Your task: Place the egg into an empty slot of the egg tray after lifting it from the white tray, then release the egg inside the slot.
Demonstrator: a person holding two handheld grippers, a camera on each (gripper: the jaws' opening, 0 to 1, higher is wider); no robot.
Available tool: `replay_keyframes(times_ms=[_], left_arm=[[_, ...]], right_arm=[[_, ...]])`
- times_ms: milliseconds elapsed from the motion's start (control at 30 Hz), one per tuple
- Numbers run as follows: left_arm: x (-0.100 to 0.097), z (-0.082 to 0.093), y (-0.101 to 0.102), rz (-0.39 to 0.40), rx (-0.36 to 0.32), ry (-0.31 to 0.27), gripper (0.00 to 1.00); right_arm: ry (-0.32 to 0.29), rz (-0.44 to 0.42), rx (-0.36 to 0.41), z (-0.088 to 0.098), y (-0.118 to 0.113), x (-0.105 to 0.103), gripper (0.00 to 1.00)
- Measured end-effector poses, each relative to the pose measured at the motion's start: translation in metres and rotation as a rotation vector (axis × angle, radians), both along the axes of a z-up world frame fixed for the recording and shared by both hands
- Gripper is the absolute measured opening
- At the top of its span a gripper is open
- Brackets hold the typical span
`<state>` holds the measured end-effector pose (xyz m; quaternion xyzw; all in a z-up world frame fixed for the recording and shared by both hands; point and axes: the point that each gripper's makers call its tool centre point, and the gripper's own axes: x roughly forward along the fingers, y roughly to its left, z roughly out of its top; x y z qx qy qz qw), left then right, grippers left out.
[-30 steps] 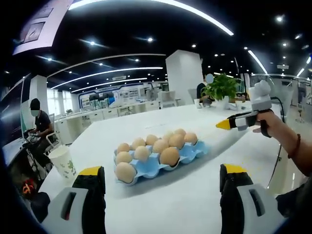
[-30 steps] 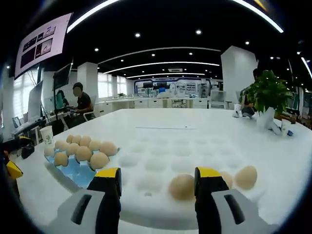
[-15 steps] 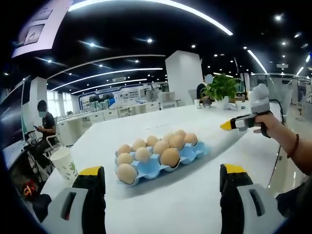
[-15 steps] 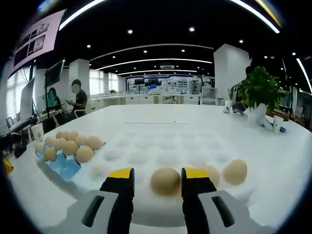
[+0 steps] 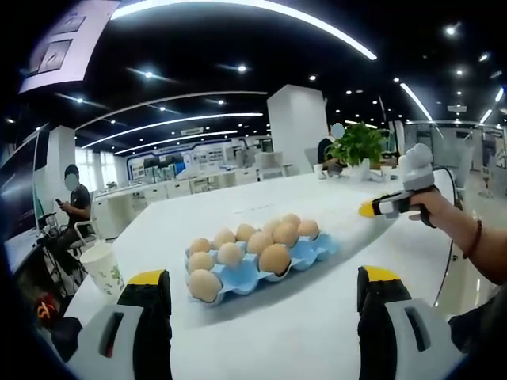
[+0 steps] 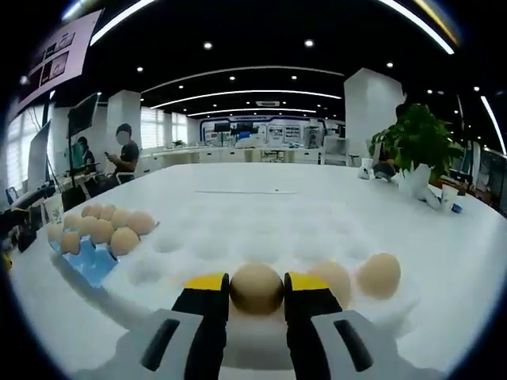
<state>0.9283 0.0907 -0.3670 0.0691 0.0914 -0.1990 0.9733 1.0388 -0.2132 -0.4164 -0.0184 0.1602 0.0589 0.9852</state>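
A wide white table (image 5: 317, 317) stands in an open office under long ceiling strip lights. In the right gripper view, the right gripper (image 6: 257, 289) has its jaws clenched on an egg (image 6: 257, 287) in the white tray (image 6: 261, 229); two more eggs lie at 3 o'clock. The blue egg tray (image 6: 89, 257) sits at 9 o'clock. The left gripper (image 5: 257, 297) hangs released before it, a paper cup (image 5: 103, 265) beside.

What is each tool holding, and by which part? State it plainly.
The right tool is shut on one egg, its jaws pressing the egg's two opposite sides above the white tray. The left tool is open and holds nothing.
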Motion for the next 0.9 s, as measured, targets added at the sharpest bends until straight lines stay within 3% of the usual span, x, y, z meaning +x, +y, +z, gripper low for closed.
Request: replay_keyframes(times_ms=[300,467,700,900], left_arm=[[0.002,-0.002,0.005,0.015,0.012,0.008,1.00],[0.004,-0.003,0.004,0.014,0.027,0.014,1.00],[0.004,-0.004,0.006,0.022,0.027,0.017,1.00],[0.005,-0.003,0.005,0.019,0.026,0.014,1.00]], right_arm=[[0.020,-0.019,0.005,-0.001,-0.002,0.000,0.28],[0.016,-0.034,0.056,0.001,-0.003,0.000,0.27],[-0.060,-0.034,0.065,0.020,-0.003,0.000,0.27],[-0.077,-0.016,0.067,0.027,0.002,0.001,0.28]])
